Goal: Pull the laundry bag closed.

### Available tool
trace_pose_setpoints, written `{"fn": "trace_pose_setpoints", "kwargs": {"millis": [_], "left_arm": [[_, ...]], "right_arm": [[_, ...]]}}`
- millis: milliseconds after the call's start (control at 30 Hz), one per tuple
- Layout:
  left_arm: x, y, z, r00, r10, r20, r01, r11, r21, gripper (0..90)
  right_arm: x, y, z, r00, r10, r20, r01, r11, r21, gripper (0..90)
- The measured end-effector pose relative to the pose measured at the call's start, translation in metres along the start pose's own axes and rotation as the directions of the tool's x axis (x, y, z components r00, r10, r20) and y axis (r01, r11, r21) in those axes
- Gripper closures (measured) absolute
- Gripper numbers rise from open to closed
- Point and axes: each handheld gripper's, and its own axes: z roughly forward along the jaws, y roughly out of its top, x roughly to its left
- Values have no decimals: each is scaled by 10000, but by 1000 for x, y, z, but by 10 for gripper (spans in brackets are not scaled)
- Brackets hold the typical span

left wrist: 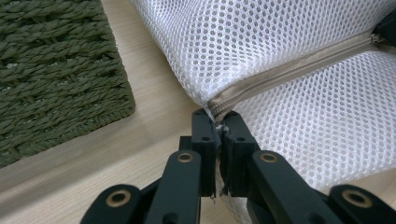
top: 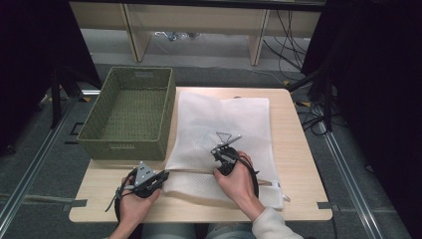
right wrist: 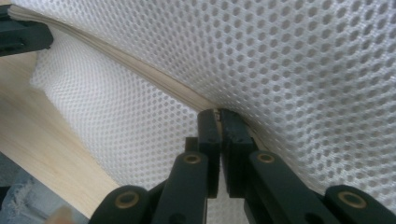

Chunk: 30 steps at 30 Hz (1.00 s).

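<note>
A white mesh laundry bag lies flat on the wooden table, with a beige zipper running along its near side. My left gripper is shut on the bag's corner at the zipper's left end; the left gripper view shows the jaws pinching fabric where the zipper starts. My right gripper is shut on the zipper farther right. In the right gripper view its jaws clamp the beige zipper line; whether they hold the pull tab is hidden.
A green woven basket stands empty at the table's back left, close beside the bag; its wall rises just left of my left gripper. Bare wood lies at the front left and along the right edge. Cables and dark stands surround the table.
</note>
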Motion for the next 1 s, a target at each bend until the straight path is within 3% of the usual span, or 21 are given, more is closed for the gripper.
{"fn": "trace_pose_setpoints", "kwargs": {"millis": [67,233,300,367,533,667,767,833,867,967,1000], "left_arm": [[-1,0,0,10000,7,-66,-7,10000,10,841],[1,0,-1,9998,193,-94,-192,9998,93,841],[2,0,0,10000,-29,-80,30,10000,52,841],[2,-1,1,10000,-27,-86,27,10000,39,841],[2,0,0,10000,0,-94,0,10000,59,841],[2,-1,0,9999,17,-110,-16,10000,65,841],[2,-1,1,10000,-16,-87,16,10000,59,841],[2,-1,0,9998,140,-116,-139,9999,89,841],[2,-1,1,10000,-21,-77,21,10000,57,841],[2,-1,1,10000,-30,-74,31,10000,51,841],[1,-1,0,9999,2,-150,0,9999,117,841]], "right_arm": [[0,0,-1,9997,115,-231,-113,9999,60,884],[0,0,0,9999,63,-143,-62,10000,73,884],[-1,-1,-1,9997,171,-145,-169,9998,131,884],[-4,-1,0,9999,-75,-87,75,10000,-20,883],[-1,-1,-2,9998,152,-110,-151,9999,82,883],[-6,-1,0,9997,-212,-111,211,9997,-115,884],[-7,-1,-1,9999,-150,-31,150,9999,-52,884],[-5,-2,-3,9997,173,-158,-172,9998,79,884],[-5,-2,-4,9994,298,-179,-295,9995,137,883],[-7,-2,-3,9999,-105,-102,105,9999,9,884],[-4,-3,-4,9994,341,-96,-340,9993,141,884]]}}
